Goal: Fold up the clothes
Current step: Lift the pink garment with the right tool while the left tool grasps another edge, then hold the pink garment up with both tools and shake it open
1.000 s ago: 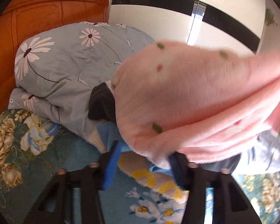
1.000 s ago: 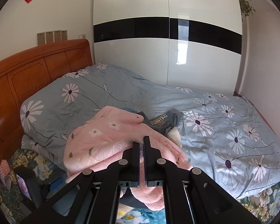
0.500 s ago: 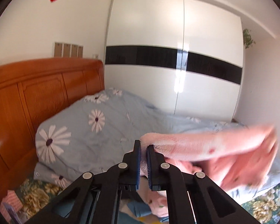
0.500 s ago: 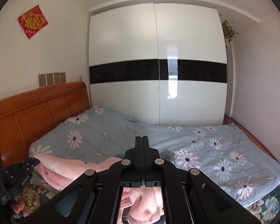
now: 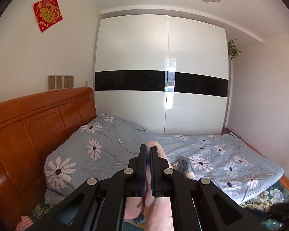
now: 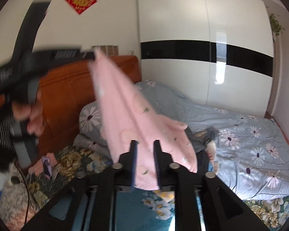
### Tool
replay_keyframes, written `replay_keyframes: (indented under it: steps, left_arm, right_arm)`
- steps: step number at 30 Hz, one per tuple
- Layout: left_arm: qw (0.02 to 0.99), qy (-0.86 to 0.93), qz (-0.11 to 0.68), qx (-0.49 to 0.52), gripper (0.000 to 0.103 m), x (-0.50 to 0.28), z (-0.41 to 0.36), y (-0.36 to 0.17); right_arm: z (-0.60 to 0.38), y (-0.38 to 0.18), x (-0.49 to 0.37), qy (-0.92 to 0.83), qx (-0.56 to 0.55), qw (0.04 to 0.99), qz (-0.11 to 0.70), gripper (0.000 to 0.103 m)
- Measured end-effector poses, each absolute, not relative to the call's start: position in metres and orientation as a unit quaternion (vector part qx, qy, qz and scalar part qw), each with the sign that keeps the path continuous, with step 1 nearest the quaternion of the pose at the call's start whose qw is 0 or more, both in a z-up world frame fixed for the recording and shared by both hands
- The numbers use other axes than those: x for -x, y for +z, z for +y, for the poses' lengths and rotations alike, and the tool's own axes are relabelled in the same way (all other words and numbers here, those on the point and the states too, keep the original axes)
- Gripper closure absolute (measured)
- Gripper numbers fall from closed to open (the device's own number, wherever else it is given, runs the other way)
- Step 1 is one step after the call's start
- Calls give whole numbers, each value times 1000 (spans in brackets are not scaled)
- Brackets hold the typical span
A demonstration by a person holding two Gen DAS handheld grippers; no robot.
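Your left claw [image 5: 148, 150] clenched the fluffy pink dotted garment [image 6: 136, 123], lifting it high; your right claw [image 6: 145, 144] stood released, straddling its hanging lower edge above the bed [image 6: 250, 134].

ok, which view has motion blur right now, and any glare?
Right wrist view: the left gripper, the hand holding it and the pink garment are smeared by motion; the bed is sharper. Left wrist view: sharp throughout. Both show window glare on the glossy wardrobe doors, plus fisheye bending at the edges.
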State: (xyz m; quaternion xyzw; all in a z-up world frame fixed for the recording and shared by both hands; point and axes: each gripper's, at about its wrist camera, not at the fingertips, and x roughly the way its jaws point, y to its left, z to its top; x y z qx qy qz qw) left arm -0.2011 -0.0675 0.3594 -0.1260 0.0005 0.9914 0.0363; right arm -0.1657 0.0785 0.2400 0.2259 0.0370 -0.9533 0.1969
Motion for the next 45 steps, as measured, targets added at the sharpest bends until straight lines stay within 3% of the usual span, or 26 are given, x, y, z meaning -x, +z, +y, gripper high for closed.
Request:
replay_keyframes:
  steps: [1, 2, 7, 10, 12, 13, 21, 29, 37, 45]
  left_arm:
    - [39, 992, 6, 122, 99, 195, -63, 366]
    - [42, 992, 11, 118, 99, 189, -59, 373]
    - [52, 994, 26, 89, 100, 152, -44, 408]
    - [47, 996, 42, 68, 100, 131, -47, 428]
    - [41, 996, 51, 54, 100, 118, -53, 437]
    - [39, 997, 51, 51, 100, 115, -58, 440]
    - [65, 996, 26, 57, 99, 81, -91, 443]
    - [125, 989, 67, 33, 99, 8, -88, 433]
    - [184, 979, 90, -9, 99, -84, -87, 446]
    - [184, 976, 102, -59, 98, -122, -99, 477]
  right_arm:
    - [69, 231, 161, -953, -227, 197, 43, 47]
    - [59, 221, 157, -952, -228, 196, 49, 43]
    - [13, 175, 135, -950, -233, 192, 76, 43]
    - [27, 175, 139, -957, -244, 146, 52, 43]
    - [46, 179, 141, -958, -252, 133, 21, 66]
    - [56, 183, 140, -959, -254, 125, 7, 96]
    - [143, 270, 106, -981, -190, 38, -26, 99]
    - [187, 368, 0, -997, -63, -39, 35, 99]
    - [193, 412, -116, -994, 19, -56, 87, 99]
    - [199, 420, -153, -991, 49, -56, 114, 98]
